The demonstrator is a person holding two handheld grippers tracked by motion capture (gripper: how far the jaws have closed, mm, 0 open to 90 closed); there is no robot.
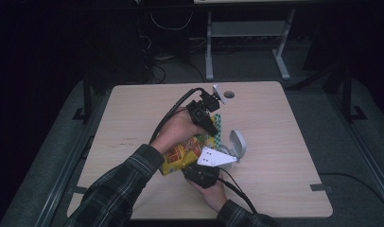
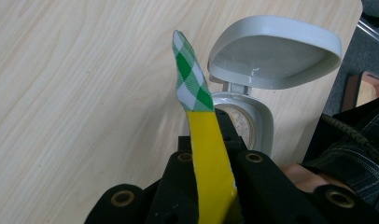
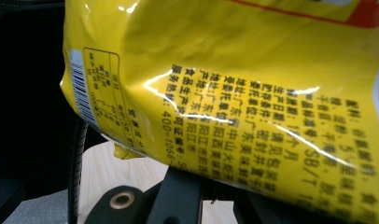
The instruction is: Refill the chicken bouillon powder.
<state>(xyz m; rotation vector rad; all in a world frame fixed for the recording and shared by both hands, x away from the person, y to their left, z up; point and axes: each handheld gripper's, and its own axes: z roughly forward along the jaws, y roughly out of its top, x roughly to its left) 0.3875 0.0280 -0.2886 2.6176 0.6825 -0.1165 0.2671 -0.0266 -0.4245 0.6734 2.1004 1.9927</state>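
From above, my left tongs (image 1: 210, 124) and right tongs (image 1: 203, 166) both pinch one crinkly yellow plastic snack bag (image 1: 183, 153) between them above the pale wooden tabletop (image 1: 275, 142).

Left tongs view: clamped on the bag's green-checked seal, one open grey lidded container (image 2: 271, 51) just beyond.

Right tongs view: closed on the bag's printed back.

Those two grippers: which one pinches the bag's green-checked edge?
The left gripper, farther up the table: its fingers clamp the snack bag's checked seal strip. The right gripper, nearer the person, grips the bag's printed yellow body.
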